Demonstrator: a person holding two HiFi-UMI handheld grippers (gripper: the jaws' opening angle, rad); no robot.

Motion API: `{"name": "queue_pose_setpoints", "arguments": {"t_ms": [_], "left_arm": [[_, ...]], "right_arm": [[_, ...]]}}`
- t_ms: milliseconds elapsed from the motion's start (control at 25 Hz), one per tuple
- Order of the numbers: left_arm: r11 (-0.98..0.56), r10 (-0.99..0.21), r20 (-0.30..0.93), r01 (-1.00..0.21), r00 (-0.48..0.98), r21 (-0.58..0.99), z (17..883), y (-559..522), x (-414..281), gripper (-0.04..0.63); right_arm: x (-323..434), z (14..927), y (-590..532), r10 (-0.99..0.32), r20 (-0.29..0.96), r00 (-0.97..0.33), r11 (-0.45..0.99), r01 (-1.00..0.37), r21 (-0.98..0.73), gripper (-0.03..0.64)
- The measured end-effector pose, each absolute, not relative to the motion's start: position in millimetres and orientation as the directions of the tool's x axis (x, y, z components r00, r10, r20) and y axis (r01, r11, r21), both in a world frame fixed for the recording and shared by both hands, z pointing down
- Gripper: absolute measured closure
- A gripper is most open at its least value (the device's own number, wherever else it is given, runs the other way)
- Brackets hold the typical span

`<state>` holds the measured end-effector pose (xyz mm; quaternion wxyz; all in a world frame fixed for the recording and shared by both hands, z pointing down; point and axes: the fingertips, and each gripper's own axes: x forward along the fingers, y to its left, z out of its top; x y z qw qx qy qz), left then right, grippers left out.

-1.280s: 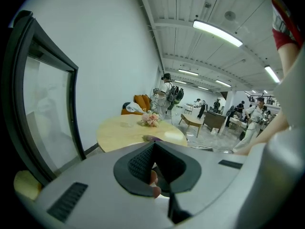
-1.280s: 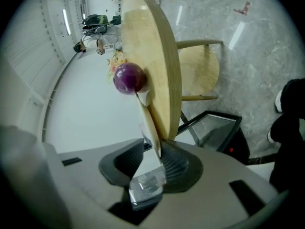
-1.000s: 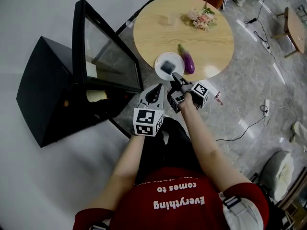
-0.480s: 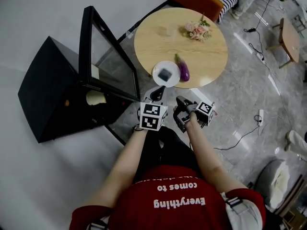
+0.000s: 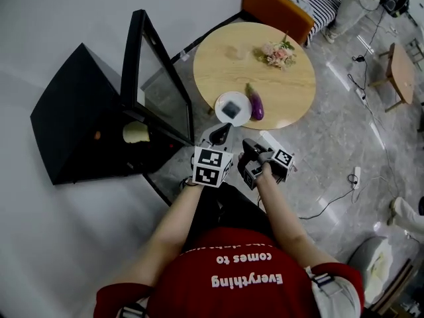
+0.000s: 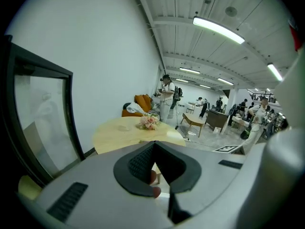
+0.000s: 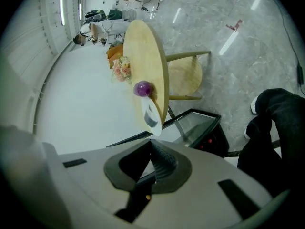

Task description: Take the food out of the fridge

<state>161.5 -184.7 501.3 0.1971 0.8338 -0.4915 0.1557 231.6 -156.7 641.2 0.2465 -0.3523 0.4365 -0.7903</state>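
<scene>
A plain white wall (image 5: 53,32) is running along the left side. A glossy grey marbled floor (image 5: 331,131) is catching streaks from long ceiling strip lamps (image 6: 218,30). An orange sofa (image 5: 275,5) is sitting just behind the round wooden surface (image 5: 218,61), and a small wooden side table (image 5: 401,71) is standing well apart.

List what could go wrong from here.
The open fridge door stands close to the left tongs; a swing toward the yellowish food inside may clip its glass. The right tongs are shut and would push that food rather than grip it. The eggplant lies near the table edge and might roll if knocked.
</scene>
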Motion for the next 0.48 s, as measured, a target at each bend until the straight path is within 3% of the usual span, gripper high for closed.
{"name": "queue_pose_setpoints", "arguments": {"t_ms": [240, 480], "left_arm": [[-0.395, -0.820, 0.379, -0.903, 0.429, 0.166, 472.2, -171.0, 138.3, 0.598], [-0.312, -0.877, 0.326, -0.934, 0.354, 0.175, 446.7, -149.1, 99.0, 0.598]], "right_arm": [[203.7, 620.8, -166.1, -0.667, 0.304, -0.680, -0.410, -0.005, -0.912, 0.606], [147.1, 583.6, -171.7, -0.598, 0.152, -0.787, -0.237, -0.008, -0.972, 0.606]]}}
